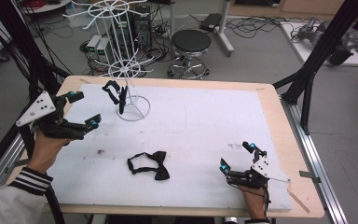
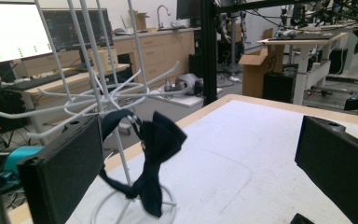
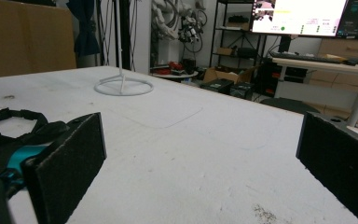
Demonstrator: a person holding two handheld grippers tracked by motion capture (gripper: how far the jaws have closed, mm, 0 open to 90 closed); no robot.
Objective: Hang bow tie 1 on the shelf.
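Landmark: white wire display rack (image 1: 121, 56), standing on its ring base at the far left of the white mat (image 1: 205, 121).

One black bow tie already hangs on a lower arm of the rack (image 2: 156, 163), strap looped over the wire, bow drooping toward the ring base. A second black bow tie (image 1: 150, 165) lies flat on the mat, well nearer the person than the rack and a little to its right. Its long axis runs roughly left-right across the table: strap loop at the left end, bow knot at the right end.

Left gripper (image 1: 80, 111): held up off the mat just left of the rack, jaws wide apart, nothing between them. In the left gripper view the hung tie sits between the two black pads but farther off, not touched.

Right gripper (image 1: 237, 157): low over the mat, well right of the rack and nearer the person, jaws wide apart and empty. Loose tie lies to its left (image 3: 14, 123), apart from the fingers.

Judgement: the right gripper is at about the loose tie's depth on the table and level with it; the left would have to drop and come back from the rack. Either reaches.

Surface: mat stained in spots, on a wooden table (image 1: 279, 140). Room: lab floor with cables, a black stool (image 1: 191, 44) beyond the rack, monitors and benches behind.
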